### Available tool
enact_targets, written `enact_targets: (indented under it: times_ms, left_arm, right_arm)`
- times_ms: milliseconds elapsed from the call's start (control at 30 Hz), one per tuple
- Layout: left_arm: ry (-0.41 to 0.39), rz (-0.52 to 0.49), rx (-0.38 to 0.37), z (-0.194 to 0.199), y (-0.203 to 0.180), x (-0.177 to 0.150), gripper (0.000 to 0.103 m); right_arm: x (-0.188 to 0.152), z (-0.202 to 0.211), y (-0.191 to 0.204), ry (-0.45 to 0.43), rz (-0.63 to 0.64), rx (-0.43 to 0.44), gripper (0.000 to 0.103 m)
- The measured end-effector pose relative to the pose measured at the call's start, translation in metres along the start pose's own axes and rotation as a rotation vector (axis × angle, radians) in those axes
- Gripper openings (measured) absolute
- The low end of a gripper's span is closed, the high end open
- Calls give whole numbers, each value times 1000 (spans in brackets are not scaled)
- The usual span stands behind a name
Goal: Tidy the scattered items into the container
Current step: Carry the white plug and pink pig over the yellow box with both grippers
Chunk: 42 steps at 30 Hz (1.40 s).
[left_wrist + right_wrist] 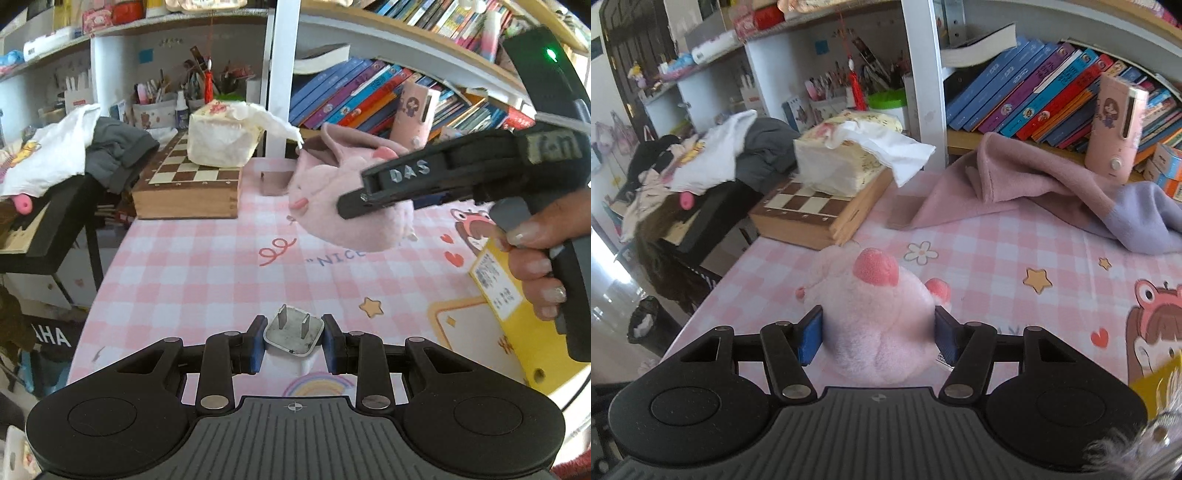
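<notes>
We are pinching white plug adapter (293, 334) in left gripper (294, 339), squeezing pink plush toy (877, 317) between right gripper (878, 338) pads. Both lifted off checked tablecloth (192, 266). We are aiming toward yellow container (517, 325) at three o'clock; keeping grips firm, releasing only once over it.

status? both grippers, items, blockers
Left gripper shut on plug adapter. Right gripper shut on pink plush. Yellow container at right, path unobstructed.

Both wrist views angle down, close, sharing the chessboard (192, 173) (809, 203) (tabletop's far end).
</notes>
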State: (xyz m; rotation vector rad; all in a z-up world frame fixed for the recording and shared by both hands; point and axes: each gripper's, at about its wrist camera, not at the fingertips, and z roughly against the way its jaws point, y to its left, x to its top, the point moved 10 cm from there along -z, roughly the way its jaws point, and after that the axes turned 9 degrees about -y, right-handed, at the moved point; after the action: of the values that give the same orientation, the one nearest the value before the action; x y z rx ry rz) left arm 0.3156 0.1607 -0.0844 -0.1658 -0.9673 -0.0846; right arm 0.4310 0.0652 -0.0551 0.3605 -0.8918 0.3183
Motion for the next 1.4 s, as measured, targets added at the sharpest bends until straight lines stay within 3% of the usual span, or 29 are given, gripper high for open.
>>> enact_targets:
  times_ms: [667,933,1400]
  left_arm:
    - [-78,9,-71,113,-14,-25,29]
    - [-72,62,-102,146,-23,-46,29]
    - [-53,17,-184,189,-58,-83,29]
  right_arm:
    - [-75,141,39,-49,-37,-19,58]
    - [-113,181,56,-47,-81,-24,58]
    - [-178,249,60,-49,-158,-97,58]
